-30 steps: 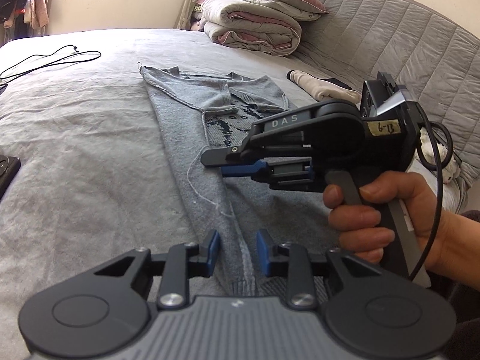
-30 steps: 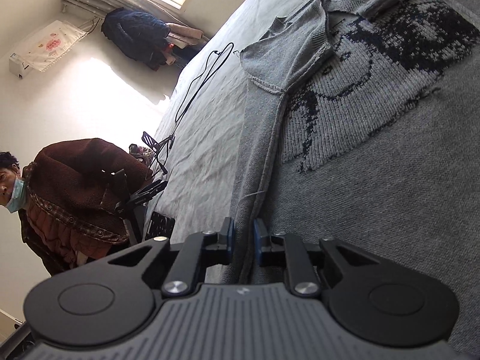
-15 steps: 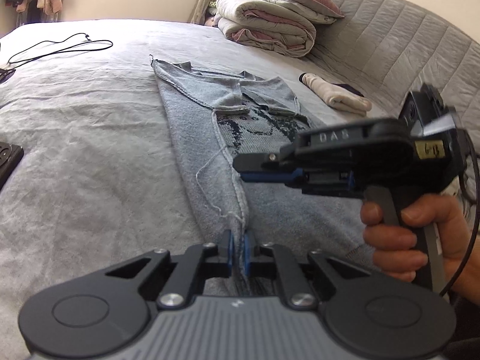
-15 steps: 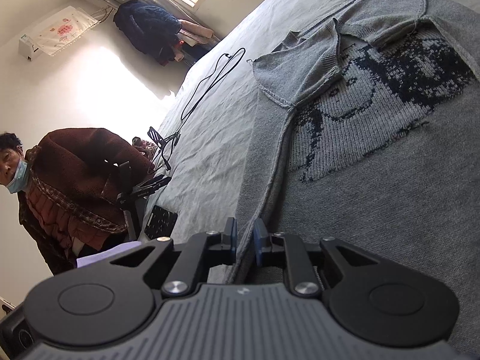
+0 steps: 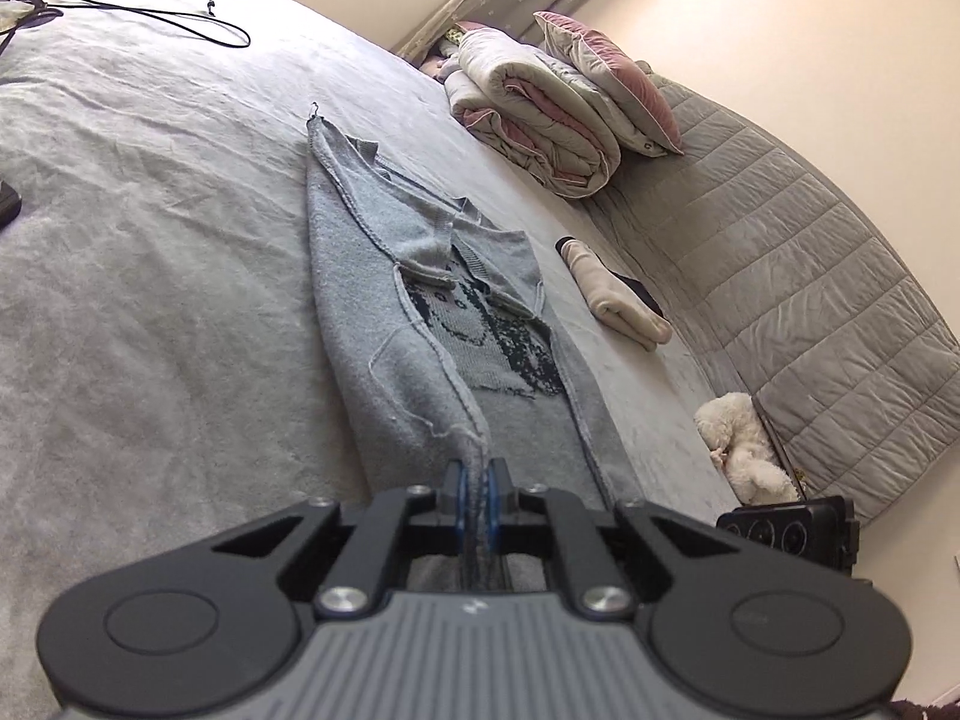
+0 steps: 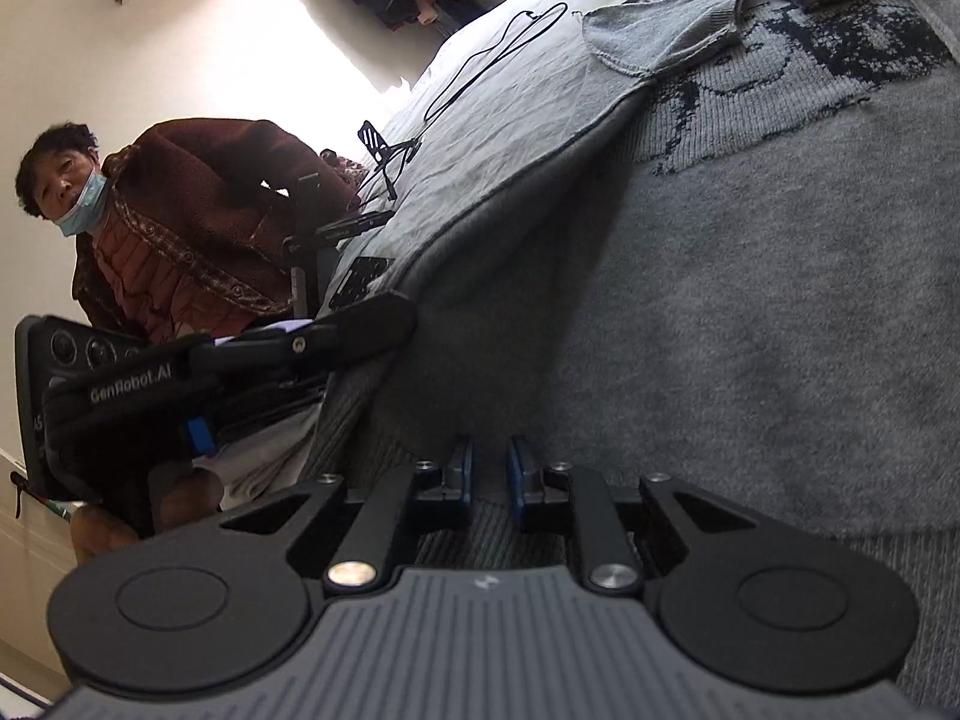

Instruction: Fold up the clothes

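Note:
A grey knitted sweater with a dark pattern lies lengthwise on the grey bed, its sleeves folded in. My left gripper is shut on the sweater's near edge, and a raised ridge of knit runs from its pads. In the right wrist view the sweater fills the frame. My right gripper grips the ribbed hem, with its pads a little apart on the thick fabric. To its left, the left gripper holds the lifted edge, with shadow under the fold.
Folded quilts and a pink pillow are stacked at the bed's far end by the quilted headboard. A rolled cream garment and a white plush toy lie right of the sweater. A black cable trails far left.
My left gripper closed on the sweater's near edge and raised it. The right gripper left the middle of the left view. Both views have rolled, and the hem now sits lifted.

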Motion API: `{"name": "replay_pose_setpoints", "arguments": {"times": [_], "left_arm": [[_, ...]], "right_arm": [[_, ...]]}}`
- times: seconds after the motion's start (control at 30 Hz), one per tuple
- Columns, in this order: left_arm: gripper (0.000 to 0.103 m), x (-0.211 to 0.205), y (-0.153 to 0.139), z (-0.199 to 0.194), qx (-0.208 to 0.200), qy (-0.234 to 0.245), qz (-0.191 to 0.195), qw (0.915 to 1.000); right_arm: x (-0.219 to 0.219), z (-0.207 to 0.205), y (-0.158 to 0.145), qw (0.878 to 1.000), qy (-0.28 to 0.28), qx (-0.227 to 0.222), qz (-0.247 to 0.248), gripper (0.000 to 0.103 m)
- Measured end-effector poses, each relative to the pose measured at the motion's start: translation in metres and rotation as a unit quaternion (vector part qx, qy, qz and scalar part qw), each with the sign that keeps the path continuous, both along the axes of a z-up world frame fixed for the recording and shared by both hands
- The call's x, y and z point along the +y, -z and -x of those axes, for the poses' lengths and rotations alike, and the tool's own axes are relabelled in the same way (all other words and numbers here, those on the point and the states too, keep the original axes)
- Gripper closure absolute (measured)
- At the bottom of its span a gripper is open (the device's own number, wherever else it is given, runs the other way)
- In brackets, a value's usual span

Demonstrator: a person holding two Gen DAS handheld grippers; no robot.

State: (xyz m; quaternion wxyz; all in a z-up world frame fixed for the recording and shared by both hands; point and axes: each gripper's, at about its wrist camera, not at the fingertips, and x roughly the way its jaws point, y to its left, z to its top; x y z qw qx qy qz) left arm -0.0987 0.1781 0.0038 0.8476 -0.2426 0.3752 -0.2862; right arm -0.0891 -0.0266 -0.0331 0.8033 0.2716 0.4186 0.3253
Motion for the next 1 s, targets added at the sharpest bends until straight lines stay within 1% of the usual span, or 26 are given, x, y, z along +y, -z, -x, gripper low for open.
{"name": "replay_pose_setpoints", "arguments": {"times": [0.23, 0.3, 0.33, 0.43, 0.53, 0.6, 0.7, 0.77, 0.8, 0.9, 1.0], "left_arm": [[0.096, -0.023, 0.004, -0.005, 0.007, 0.024, -0.004, 0.9997], [0.096, -0.031, 0.007, -0.009, 0.016, 0.039, -0.008, 0.9991], [0.093, -0.035, 0.009, -0.010, 0.021, 0.047, -0.010, 0.9986], [0.093, -0.049, 0.017, -0.013, 0.039, 0.077, -0.027, 0.9959], [0.093, -0.054, 0.019, -0.012, 0.043, 0.095, -0.032, 0.9941], [0.093, -0.052, 0.017, -0.011, 0.035, 0.095, -0.029, 0.9944], [0.093, -0.042, 0.011, -0.011, 0.017, 0.080, -0.018, 0.9965], [0.093, -0.036, 0.009, -0.012, 0.010, 0.068, -0.019, 0.9975], [0.093, -0.034, 0.009, -0.013, 0.011, 0.064, -0.022, 0.9977], [0.093, -0.034, 0.014, -0.015, 0.017, 0.060, -0.039, 0.9973], [0.093, -0.041, 0.023, -0.018, 0.031, 0.074, -0.071, 0.9943]], "right_arm": [[-0.018, 0.007, 0.005, 0.999, -0.007, 0.033, -0.036, 0.085], [-0.021, 0.008, 0.008, 0.998, -0.010, 0.043, -0.045, 0.085], [-0.022, 0.009, 0.008, 0.998, -0.012, 0.046, -0.049, 0.085], [-0.029, 0.014, 0.008, 0.997, -0.021, 0.052, -0.051, 0.087], [-0.036, 0.016, 0.005, 0.997, -0.029, 0.057, -0.051, 0.087], [-0.042, 0.016, 0.002, 0.997, -0.027, 0.055, -0.049, 0.084], [-0.052, 0.016, -0.002, 0.997, -0.022, 0.053, -0.046, 0.083], [-0.060, 0.015, -0.004, 0.998, -0.012, 0.051, -0.045, 0.074], [-0.064, 0.014, -0.005, 0.998, -0.006, 0.049, -0.047, 0.065], [-0.074, 0.012, -0.005, 0.997, 0.011, 0.046, -0.059, 0.064], [-0.073, 0.010, -0.001, 0.995, 0.018, 0.054, -0.079, 0.064]]}}
